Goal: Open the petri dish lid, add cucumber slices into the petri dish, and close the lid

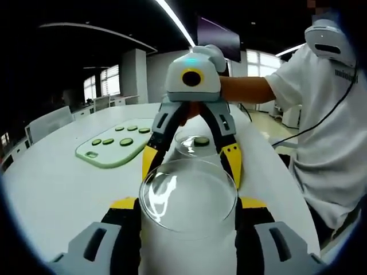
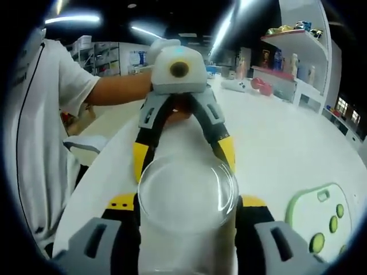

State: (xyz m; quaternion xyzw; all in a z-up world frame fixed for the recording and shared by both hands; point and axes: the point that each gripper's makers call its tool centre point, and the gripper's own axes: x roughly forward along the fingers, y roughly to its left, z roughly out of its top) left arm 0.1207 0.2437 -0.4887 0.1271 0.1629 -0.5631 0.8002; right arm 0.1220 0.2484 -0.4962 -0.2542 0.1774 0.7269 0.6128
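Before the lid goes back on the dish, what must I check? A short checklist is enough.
1. Lid off the petri dish: ok.
2. Cucumber slice inside the dish: ok.
3. Firm grip on the lid by the left gripper or the right gripper: cannot tell; both flank it.
4. Lid lined up over the dish: not ok; the dish lies beyond.
5. Green tray clear of the path: ok.

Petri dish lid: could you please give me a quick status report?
Left claw, right claw flank lid, grip unclear. Dish holds one slice. Nothing blocking.

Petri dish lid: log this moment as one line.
lid between jaws of left hand-held gripper | dish holds cucumber slice | slices on board
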